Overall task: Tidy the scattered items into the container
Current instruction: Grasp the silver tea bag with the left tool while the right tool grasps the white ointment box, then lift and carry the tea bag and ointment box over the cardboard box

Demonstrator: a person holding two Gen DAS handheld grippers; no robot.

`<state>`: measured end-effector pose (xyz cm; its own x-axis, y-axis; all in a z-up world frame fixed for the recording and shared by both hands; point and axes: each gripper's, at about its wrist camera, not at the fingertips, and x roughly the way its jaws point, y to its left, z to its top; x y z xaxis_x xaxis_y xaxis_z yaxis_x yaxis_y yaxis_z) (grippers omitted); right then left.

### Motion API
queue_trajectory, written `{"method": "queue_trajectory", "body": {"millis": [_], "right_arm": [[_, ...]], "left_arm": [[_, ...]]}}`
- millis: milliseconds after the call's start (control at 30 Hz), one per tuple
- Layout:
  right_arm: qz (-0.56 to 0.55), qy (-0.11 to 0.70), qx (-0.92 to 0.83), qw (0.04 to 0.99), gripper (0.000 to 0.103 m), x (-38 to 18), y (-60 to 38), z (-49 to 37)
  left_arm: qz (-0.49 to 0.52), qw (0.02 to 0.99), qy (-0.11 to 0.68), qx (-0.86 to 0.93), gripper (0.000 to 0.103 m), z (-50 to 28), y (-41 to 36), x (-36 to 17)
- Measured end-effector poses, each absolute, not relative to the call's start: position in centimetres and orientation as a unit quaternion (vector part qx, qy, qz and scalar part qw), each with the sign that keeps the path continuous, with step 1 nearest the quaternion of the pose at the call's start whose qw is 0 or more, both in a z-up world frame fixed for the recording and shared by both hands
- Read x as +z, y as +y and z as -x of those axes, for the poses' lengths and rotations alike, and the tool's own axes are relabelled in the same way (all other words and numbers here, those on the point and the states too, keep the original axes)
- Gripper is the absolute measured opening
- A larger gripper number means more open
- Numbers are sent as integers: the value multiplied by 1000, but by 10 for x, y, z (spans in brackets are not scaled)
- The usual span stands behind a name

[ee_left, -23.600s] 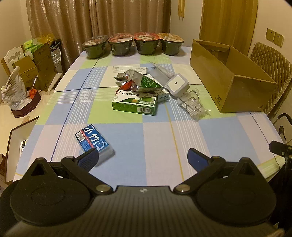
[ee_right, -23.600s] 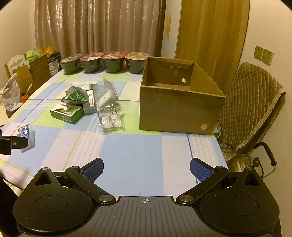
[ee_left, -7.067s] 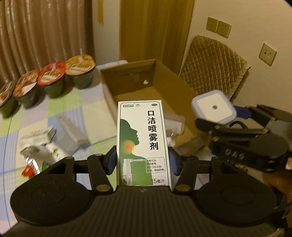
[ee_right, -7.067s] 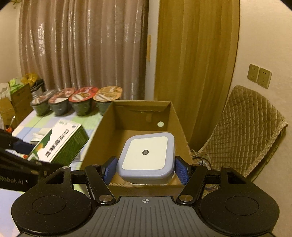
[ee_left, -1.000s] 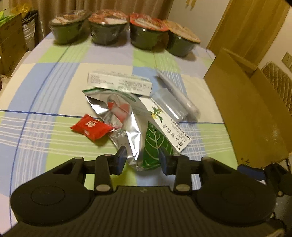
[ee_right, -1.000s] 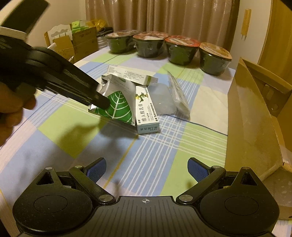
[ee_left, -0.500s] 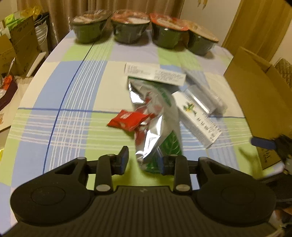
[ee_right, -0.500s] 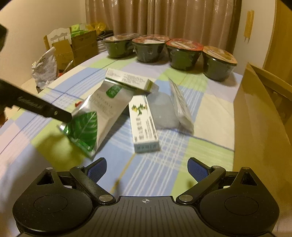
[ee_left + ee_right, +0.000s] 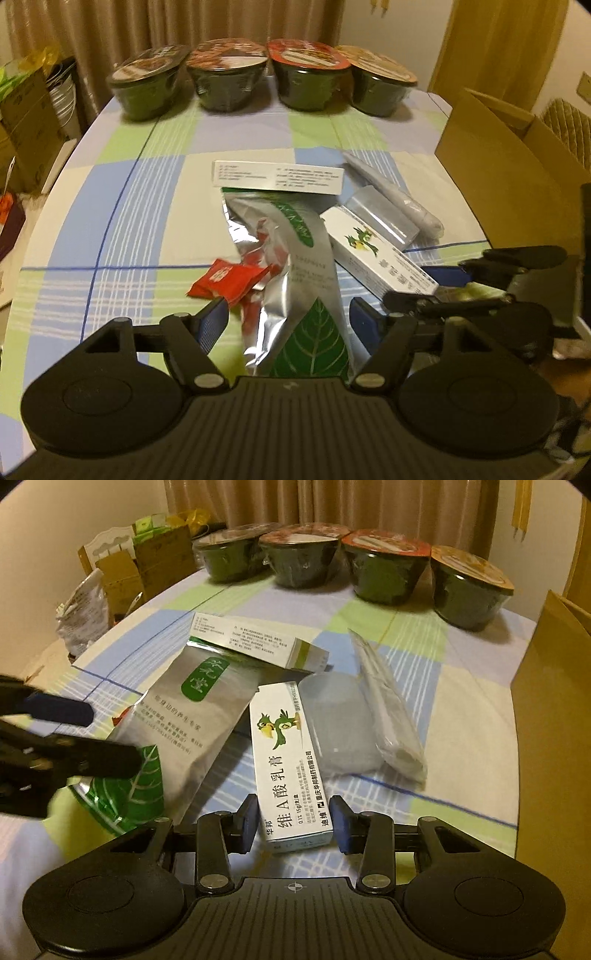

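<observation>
Foil pouch [image 9: 295,280]: crinkled silver with a green leaf print, lying flat between the spread fingers of the left gripper [image 9: 288,321], which touch nothing.
Ointment carton [image 9: 290,760]: long white cardboard with a parrot picture, its near end between the right gripper [image 9: 293,823] pads; narrow gaps show on both sides.
Red sachet [image 9: 229,282]: glossy, just beside the pouch.
Cardboard box [image 9: 495,177]: brown, open-topped, at the table's right edge.
Tablecloth [image 9: 122,221]: pastel checks.
Noodle bowls [image 9: 229,79]: four, dark, in a row at the far edge.
</observation>
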<state>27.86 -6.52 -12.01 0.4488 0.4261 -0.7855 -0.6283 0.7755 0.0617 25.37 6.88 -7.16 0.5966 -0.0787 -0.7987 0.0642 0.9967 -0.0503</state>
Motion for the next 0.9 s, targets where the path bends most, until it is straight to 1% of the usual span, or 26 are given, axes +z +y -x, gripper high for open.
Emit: {"method": "queue_trajectory", "body": {"millis": [333, 433, 567, 600, 733, 900], "right_arm": [[110, 430, 283, 850, 43, -116, -112, -238], [111, 431, 283, 849, 43, -114, -118, -230], [107, 433, 286, 848, 42, -109, -124, -220], [107, 433, 288, 847, 41, -108, -126, -216], [107, 439, 297, 841, 41, -106, -131, -196], [96, 451, 295, 837, 42, -104, -141, -171]], "left_arm": [[-79, 876, 475, -34, 70, -272, 34, -104], [-100, 873, 477, -33, 64, -270, 29, -111], [-88, 870, 483, -53, 58, -259, 37, -103], [-87, 869, 484, -58, 56, -253, 39, -101], [-93, 855, 499, -104, 51, -224, 45, -94], [-101, 836, 524, -128, 51, -191, 48, -86]]}}
